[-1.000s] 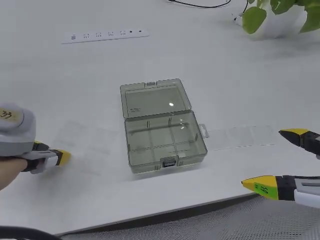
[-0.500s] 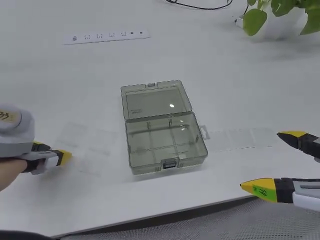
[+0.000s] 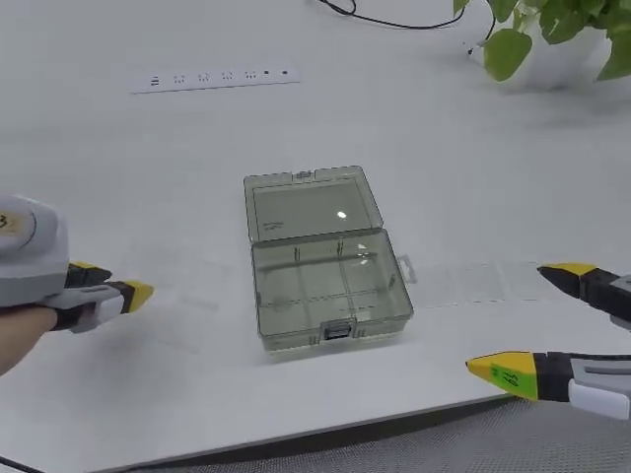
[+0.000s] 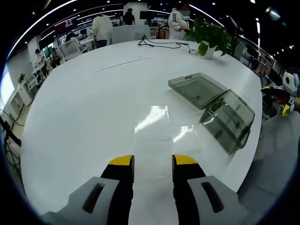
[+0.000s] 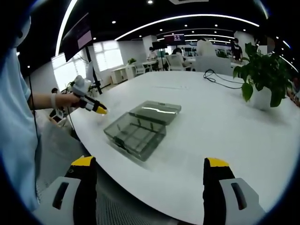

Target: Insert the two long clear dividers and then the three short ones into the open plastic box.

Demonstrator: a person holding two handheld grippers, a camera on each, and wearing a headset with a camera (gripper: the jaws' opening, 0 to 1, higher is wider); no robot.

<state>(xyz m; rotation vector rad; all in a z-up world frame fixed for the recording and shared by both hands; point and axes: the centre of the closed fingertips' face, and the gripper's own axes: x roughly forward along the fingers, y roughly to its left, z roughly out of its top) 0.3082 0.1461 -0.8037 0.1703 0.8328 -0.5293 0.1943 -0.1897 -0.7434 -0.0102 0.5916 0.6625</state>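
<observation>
The smoky clear plastic box (image 3: 330, 296) lies open in the middle of the white table, its lid (image 3: 311, 202) flat behind it. Thin ribs or dividers show inside; I cannot tell which. Clear divider strips lie flat right of the box (image 3: 473, 283) and, fainter, left of it (image 3: 192, 296). My left gripper (image 3: 116, 284) hovers at the left, open, with clear strips (image 4: 154, 126) lying just ahead of its tips (image 4: 153, 161). My right gripper (image 3: 530, 320) stands wide open by the front right edge, the box (image 5: 136, 133) well ahead of it. Neither holds anything.
A white power strip (image 3: 227, 77) lies at the back left. A potted plant (image 3: 552, 30) and a black cable (image 3: 385, 15) sit at the back right. The table's front edge (image 3: 296, 434) runs close below both grippers. People stand at desks in the background.
The view has shifted slightly downward. My left gripper has edged a little right toward the strips. My right gripper has come slightly left. Both remain empty.
</observation>
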